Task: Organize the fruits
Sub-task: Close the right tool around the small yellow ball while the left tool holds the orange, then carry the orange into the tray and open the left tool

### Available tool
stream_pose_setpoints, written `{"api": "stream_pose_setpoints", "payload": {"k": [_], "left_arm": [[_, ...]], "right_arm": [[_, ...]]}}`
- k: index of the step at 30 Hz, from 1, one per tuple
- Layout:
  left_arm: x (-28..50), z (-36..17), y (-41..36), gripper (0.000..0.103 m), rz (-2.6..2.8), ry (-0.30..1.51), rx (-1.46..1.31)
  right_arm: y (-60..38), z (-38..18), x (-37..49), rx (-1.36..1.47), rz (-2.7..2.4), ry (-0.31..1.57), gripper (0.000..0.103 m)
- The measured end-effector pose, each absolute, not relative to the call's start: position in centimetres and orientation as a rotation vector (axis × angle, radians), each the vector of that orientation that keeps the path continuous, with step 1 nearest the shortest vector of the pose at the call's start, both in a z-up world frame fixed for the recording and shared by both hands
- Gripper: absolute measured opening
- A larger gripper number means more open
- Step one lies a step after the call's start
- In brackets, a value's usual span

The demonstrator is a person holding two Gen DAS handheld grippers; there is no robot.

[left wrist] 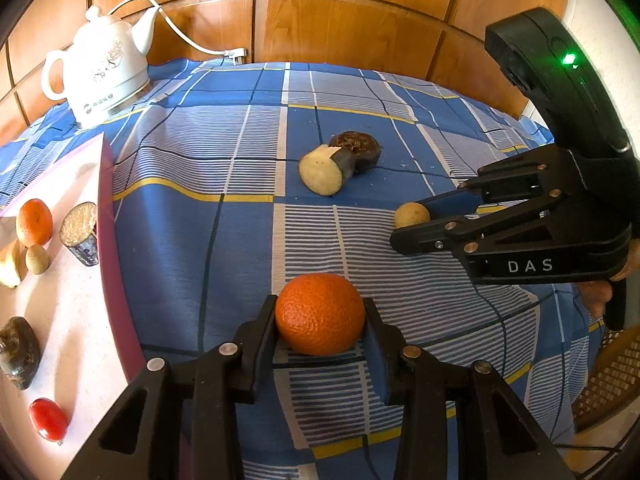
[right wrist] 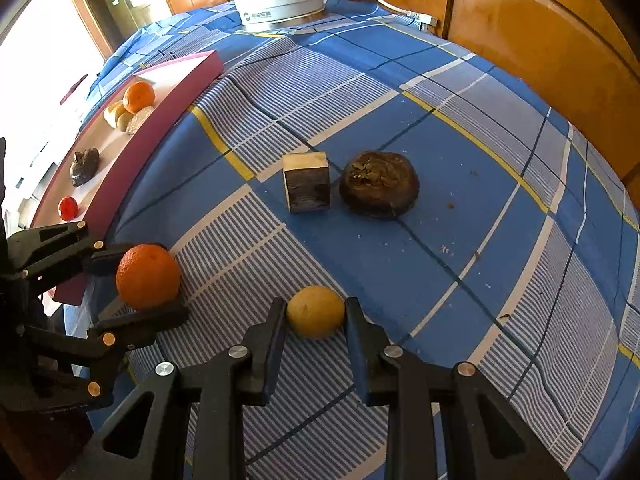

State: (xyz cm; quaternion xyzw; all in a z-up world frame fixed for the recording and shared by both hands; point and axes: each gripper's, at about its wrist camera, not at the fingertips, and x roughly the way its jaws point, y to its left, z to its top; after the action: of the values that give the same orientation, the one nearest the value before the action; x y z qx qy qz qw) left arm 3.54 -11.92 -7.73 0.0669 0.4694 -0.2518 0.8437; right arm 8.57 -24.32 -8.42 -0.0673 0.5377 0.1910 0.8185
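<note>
My left gripper (left wrist: 320, 312) is shut on an orange (left wrist: 320, 313) just above the blue checked cloth; it also shows in the right wrist view (right wrist: 148, 276). My right gripper (right wrist: 316, 312) is shut on a small yellow fruit (right wrist: 316, 311), which also shows in the left wrist view (left wrist: 411, 214). A cut eggplant chunk (right wrist: 307, 187) and a dark round fruit (right wrist: 379, 184) lie mid-table. The pink-edged tray (left wrist: 105, 184) at the left holds an orange (left wrist: 34, 222), an eggplant piece (left wrist: 81, 232), a small brown fruit (left wrist: 37, 259), a dark lump (left wrist: 17, 352) and a red tomato (left wrist: 48, 419).
A white electric kettle (left wrist: 100, 68) with its cord stands at the table's far left corner. Wooden panelling (left wrist: 352, 24) runs behind the table. A cane chair (left wrist: 612, 376) stands at the right edge.
</note>
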Motion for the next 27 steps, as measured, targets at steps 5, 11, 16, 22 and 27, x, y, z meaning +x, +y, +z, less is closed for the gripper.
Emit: {"api": "stream_pose_setpoints", "payload": {"k": [5, 11, 16, 22, 27], "left_arm": [[3.5, -7.7, -11.9, 0.04, -0.529, 0.991, 0.14], [3.5, -7.8, -12.0, 0.04, -0.528, 0.991, 0.143], [3.4, -7.7, -12.1, 0.039, -0.526, 0.986, 0.161], [3.4, -7.7, -12.2, 0.039, -0.526, 0.985, 0.163], [3.3, -7.6, -12.4, 0.039, -0.521, 0.977, 0.184]], "right_arm": [[-23.8, -8.3, 8.3, -0.177, 0.4, 1.133, 0.029], [-23.4, -8.3, 8.1, -0.188, 0.403, 1.132, 0.029], [-23.2, -8.3, 8.0, -0.209, 0.403, 1.118, 0.029], [-23.1, -8.2, 7.9, -0.225, 0.414, 1.105, 0.029], [-23.0, -8.2, 7.7, -0.232, 0.421, 1.099, 0.029]]}}
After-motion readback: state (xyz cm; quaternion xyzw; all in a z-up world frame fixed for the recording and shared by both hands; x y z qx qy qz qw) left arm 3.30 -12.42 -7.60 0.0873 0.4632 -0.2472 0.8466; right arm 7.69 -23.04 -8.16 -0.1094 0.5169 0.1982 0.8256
